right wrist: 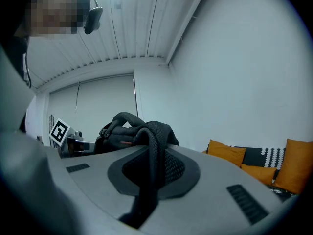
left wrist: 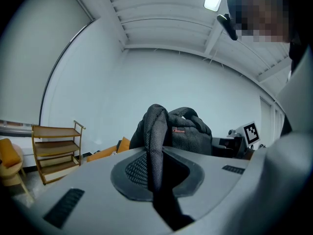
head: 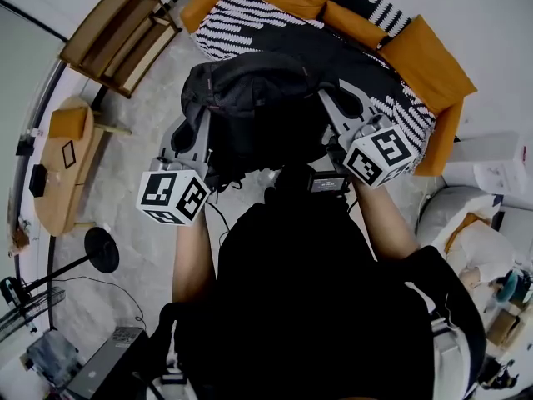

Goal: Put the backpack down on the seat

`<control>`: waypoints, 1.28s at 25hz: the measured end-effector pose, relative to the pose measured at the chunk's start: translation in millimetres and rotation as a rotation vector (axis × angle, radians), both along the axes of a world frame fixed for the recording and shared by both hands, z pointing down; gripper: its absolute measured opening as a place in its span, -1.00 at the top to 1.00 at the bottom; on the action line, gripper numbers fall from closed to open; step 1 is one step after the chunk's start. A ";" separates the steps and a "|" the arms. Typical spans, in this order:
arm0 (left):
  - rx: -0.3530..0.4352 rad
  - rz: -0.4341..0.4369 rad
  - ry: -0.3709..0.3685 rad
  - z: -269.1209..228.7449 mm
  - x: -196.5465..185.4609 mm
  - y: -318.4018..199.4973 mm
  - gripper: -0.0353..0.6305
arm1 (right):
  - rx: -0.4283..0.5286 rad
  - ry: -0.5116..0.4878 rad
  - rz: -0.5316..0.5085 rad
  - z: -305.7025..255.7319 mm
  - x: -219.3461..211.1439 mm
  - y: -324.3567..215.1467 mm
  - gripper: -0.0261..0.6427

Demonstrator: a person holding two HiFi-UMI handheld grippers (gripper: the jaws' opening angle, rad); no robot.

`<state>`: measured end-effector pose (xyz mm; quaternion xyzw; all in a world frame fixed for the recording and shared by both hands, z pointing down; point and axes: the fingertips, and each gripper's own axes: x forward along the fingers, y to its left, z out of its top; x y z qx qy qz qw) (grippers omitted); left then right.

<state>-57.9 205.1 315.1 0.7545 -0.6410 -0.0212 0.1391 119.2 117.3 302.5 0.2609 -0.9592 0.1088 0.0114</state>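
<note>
The black backpack (head: 254,98) hangs in the air just short of the orange sofa (head: 429,65). The left hand-held gripper (head: 191,140) and right hand-held gripper (head: 340,113) each pinch a mesh shoulder strap (left wrist: 155,136). It looks like the carrying step. Next it needs moving farther over the seat (head: 237,19), then lowering.

Backpack (head: 250,107) covering middle of sofa (head: 416,65) seat in head view. Tips of left tool (head: 193,136) and right tool (head: 337,115) hiding under backpack fabric there. Sofa's far end running off top edge. Backpack's lower half sitting behind tool bodies in both gripper views. Strap (left wrist: 155,146) end dropping from sight between left tool's halves. Person's torso (head: 316,307) blocking floor (head: 125,248). Items on side surface (head: 58,198) being too small for telling.
</note>
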 end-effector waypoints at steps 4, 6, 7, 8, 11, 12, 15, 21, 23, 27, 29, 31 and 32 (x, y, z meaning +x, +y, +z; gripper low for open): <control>0.010 0.006 -0.044 0.3 -1.1 -4.9 0.77 | -0.002 -0.017 -0.010 4.3 -1.6 -5.8 0.78; 0.017 0.003 -0.052 -1.1 -2.8 -11.2 0.77 | 0.002 -0.026 -0.017 4.2 -3.7 -13.0 0.78; 0.018 0.000 -0.054 -1.5 -4.0 -15.8 0.77 | 0.003 -0.032 -0.020 3.9 -5.2 -18.2 0.78; 0.016 -0.003 -0.056 -1.7 -5.7 -21.9 0.77 | 0.002 -0.038 -0.024 3.4 -7.4 -25.2 0.78; 0.001 -0.013 -0.053 -0.9 -15.1 -49.0 0.77 | -0.001 -0.055 -0.038 2.9 -19.2 -56.7 0.78; -0.005 -0.015 -0.050 0.1 -18.9 -58.1 0.77 | -0.001 -0.055 -0.040 3.8 -24.0 -67.8 0.78; -0.020 -0.013 -0.046 5.4 -26.8 -82.0 0.77 | 0.000 -0.058 -0.048 9.9 -35.3 -97.0 0.78; -0.068 -0.016 -0.057 14.3 -39.0 -141.7 0.77 | -0.019 -0.079 -0.056 18.3 -48.7 -158.7 0.78; -0.085 -0.015 -0.055 15.5 -43.0 -164.5 0.77 | -0.022 -0.083 -0.051 19.6 -54.1 -182.6 0.78; -0.099 -0.021 -0.037 13.1 -58.4 -204.9 0.77 | -0.027 -0.092 -0.060 16.4 -71.1 -225.0 0.78; -0.103 -0.029 -0.038 10.4 -70.4 -222.2 0.77 | -0.020 -0.087 -0.073 11.8 -83.0 -242.2 0.78; -0.104 -0.034 -0.035 9.5 -79.8 -240.3 0.77 | -0.018 -0.081 -0.084 9.3 -92.4 -260.0 0.78; -0.103 -0.035 -0.032 9.9 -83.0 -250.2 0.77 | -0.017 -0.080 -0.089 9.3 -95.5 -269.6 0.78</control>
